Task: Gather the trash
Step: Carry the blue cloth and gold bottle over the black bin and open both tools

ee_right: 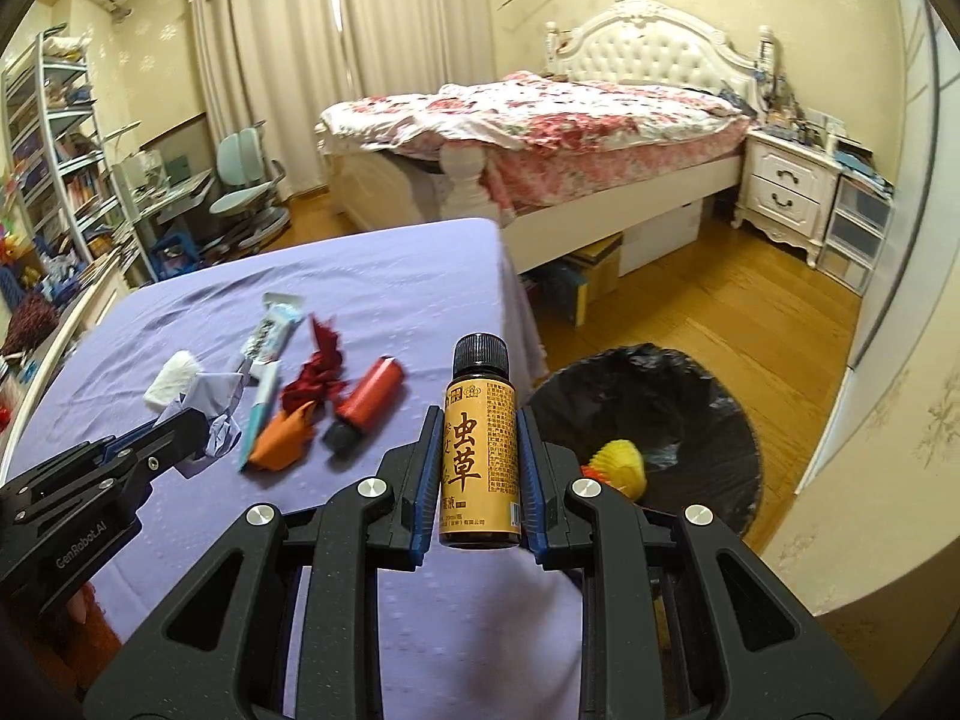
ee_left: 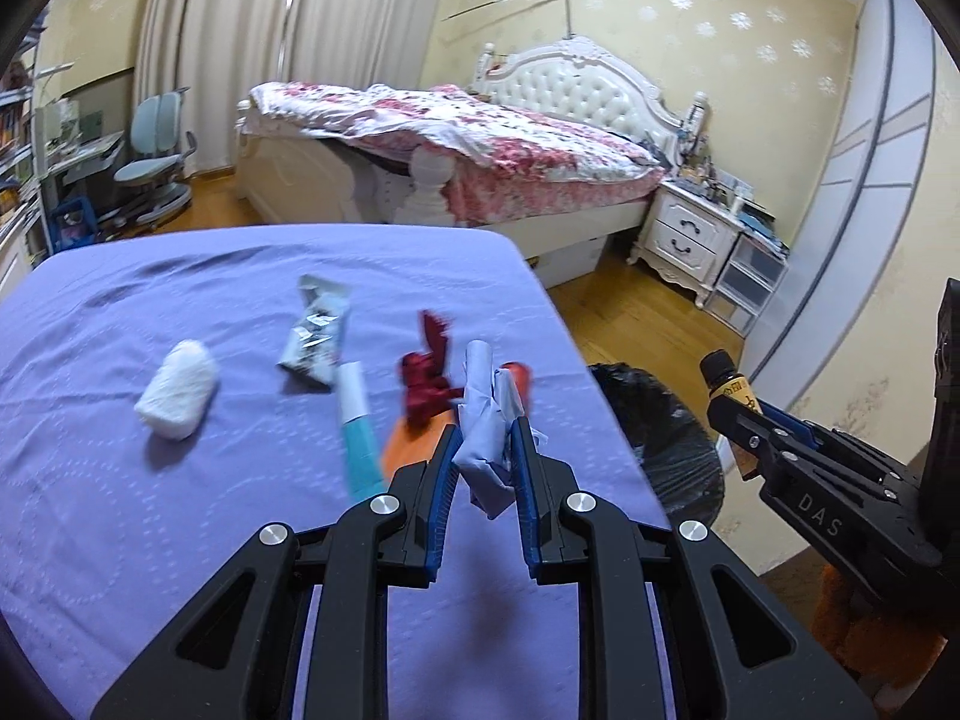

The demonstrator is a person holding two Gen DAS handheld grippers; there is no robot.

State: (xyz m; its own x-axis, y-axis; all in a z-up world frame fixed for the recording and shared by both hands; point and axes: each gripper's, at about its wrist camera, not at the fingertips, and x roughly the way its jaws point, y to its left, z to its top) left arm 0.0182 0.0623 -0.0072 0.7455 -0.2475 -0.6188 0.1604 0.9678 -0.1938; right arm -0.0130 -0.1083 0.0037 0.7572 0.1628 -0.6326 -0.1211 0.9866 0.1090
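Note:
My left gripper [ee_left: 485, 432] is shut on a crumpled pale blue paper [ee_left: 486, 420], held above the purple-covered table [ee_left: 180, 540]. My right gripper [ee_right: 477, 420] is shut on a small amber bottle [ee_right: 480, 450] with a black cap and yellow label, held at the table's right edge beside the black-lined trash bin [ee_right: 708, 396]. The bottle also shows in the left wrist view [ee_left: 729, 384]. On the table lie a white wad [ee_left: 177, 390], a silver wrapper [ee_left: 315, 333], a teal tube [ee_left: 357, 426], dark red scraps [ee_left: 426, 378], an orange scrap [ee_right: 285, 438] and a red lighter-like cylinder [ee_right: 366, 402].
The bin holds a yellow paper cup [ee_right: 621, 465]. Beyond the table are wooden floor [ee_right: 690, 300], a bed with floral bedding [ee_right: 540, 114], a white nightstand [ee_right: 786, 186], a desk chair [ee_right: 246, 180] and shelves [ee_right: 54, 168] on the left.

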